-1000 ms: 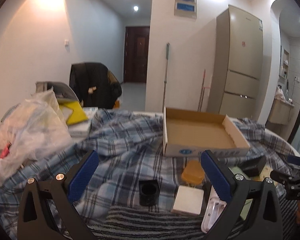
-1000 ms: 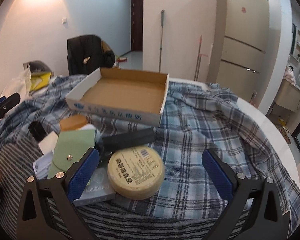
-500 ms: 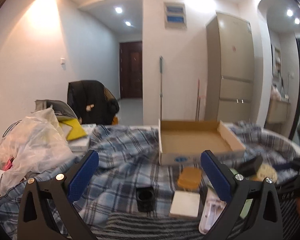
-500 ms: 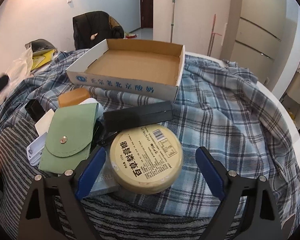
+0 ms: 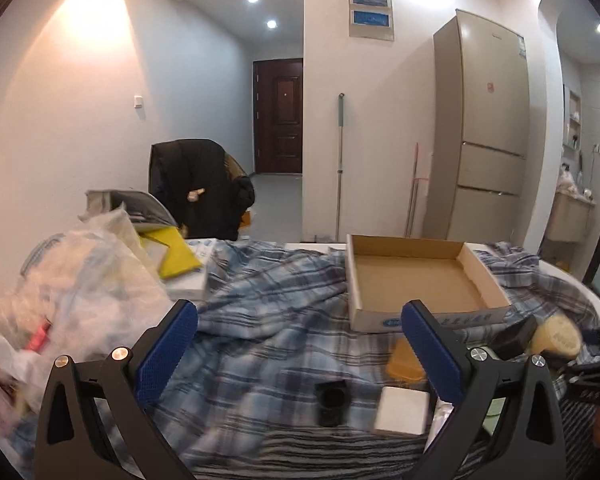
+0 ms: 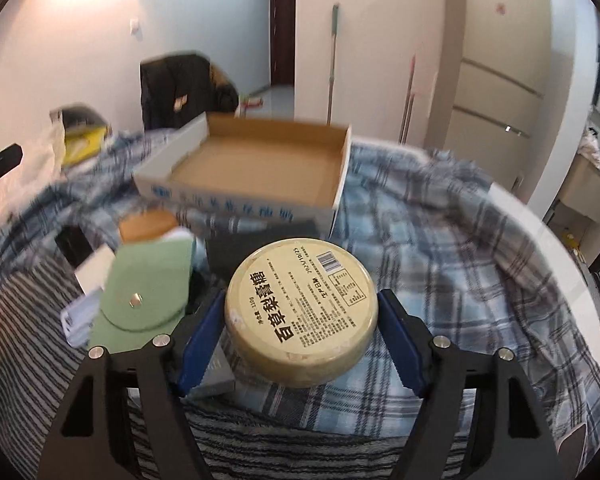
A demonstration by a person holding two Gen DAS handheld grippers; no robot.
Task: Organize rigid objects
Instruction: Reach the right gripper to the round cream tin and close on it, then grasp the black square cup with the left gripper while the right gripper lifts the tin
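The right gripper (image 6: 302, 328) is closing on the round tin (image 6: 302, 316), which is sitting squarely between its jaws; the blue pads are flanking the rim at 9 and 3 o'clock, at or just short of contact. The tin has no long axis. The empty cardboard box (image 6: 256, 168) is lying at 12 o'clock beyond it, on the cloth-covered table (image 6: 440, 248). The left gripper (image 5: 300, 344) is hovering released and empty, well apart from the tin at its 3 o'clock.
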